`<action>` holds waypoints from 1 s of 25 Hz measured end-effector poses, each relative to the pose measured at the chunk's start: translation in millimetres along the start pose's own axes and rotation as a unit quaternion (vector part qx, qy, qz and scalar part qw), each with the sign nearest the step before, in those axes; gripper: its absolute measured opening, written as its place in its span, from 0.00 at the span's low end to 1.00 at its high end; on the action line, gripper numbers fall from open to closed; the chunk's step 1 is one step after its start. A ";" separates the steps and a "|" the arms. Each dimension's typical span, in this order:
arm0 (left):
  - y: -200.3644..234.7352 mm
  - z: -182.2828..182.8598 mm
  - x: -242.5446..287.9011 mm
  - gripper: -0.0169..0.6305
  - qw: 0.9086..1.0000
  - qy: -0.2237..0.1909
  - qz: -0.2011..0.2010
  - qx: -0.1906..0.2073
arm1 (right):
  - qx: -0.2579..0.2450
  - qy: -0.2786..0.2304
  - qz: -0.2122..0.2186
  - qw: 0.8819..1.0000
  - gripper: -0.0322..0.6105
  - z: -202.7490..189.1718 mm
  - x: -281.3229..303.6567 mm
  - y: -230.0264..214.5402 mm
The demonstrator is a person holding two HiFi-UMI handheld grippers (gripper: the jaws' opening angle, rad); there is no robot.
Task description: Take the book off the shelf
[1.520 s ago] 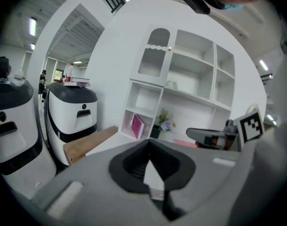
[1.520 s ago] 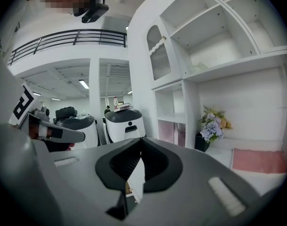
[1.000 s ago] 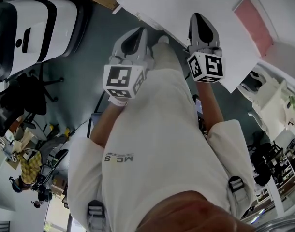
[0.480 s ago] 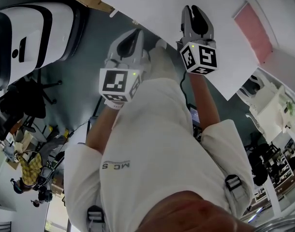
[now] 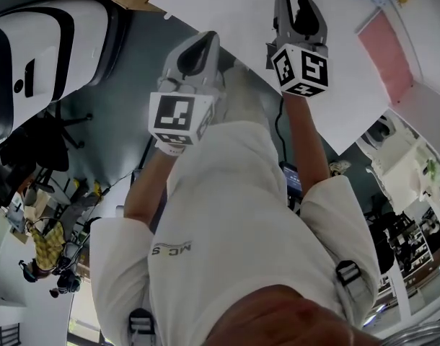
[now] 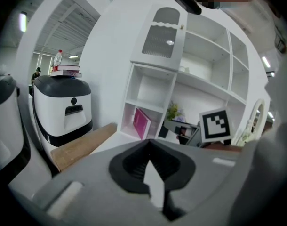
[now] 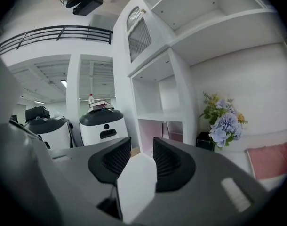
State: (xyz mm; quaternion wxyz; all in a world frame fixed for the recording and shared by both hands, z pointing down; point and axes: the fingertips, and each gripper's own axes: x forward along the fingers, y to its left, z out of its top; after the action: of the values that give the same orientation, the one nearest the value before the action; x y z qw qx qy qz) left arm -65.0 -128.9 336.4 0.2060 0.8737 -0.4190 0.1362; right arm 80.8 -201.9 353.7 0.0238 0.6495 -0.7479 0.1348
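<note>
A pink book [image 6: 142, 123] leans in the lower compartment of a tall white shelf [image 6: 158, 86], seen in the left gripper view. My left gripper [image 6: 150, 142] points toward that shelf from a distance, jaws shut and empty. In the head view it [image 5: 204, 45] hangs in front of the person's white shirt. My right gripper [image 5: 299, 2] is held higher and further forward. Its jaws are opening, with nothing between them. In the right gripper view that gripper [image 7: 142, 149] faces the same shelf [image 7: 155, 74], still well short of it.
Two white, black-banded machines [image 7: 103, 124] stand left of the shelf, one with books on top. A wooden board [image 6: 82, 145] lies between them and the shelf. A vase of blue flowers [image 7: 226, 121] and a pink panel [image 7: 270, 159] are to the right.
The right gripper's jaws went from shut to apart, and it rose further forward in the head view. The left gripper lifted slightly and stays shut.
</note>
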 end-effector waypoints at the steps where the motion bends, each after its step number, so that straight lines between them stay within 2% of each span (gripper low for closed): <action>1: 2.7 0.1 3.8 0.03 1.000 0.002 0.001 0.000 | 0.001 0.000 -0.001 1.000 0.26 -0.9 6.0 -2.5; 9: 19.2 -2.6 42.3 0.03 1.000 0.000 0.013 -0.011 | 0.015 -0.003 -0.019 1.000 0.29 -5.8 53.0 -31.6; 19: 33.0 -6.6 84.3 0.03 0.999 0.010 0.034 -0.019 | 0.030 0.005 -0.036 0.999 0.37 -21.6 104.9 -59.8; 25: 39.5 -14.4 109.0 0.03 0.999 0.019 0.045 -0.023 | 0.035 0.014 -0.048 0.998 0.37 -35.2 134.7 -81.9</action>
State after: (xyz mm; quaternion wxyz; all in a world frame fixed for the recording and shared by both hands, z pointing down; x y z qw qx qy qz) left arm -30.5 -218.0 403.6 0.2276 0.8461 -0.4572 0.1525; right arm 135.1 -333.5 429.9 0.0180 0.6829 -0.7104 0.1692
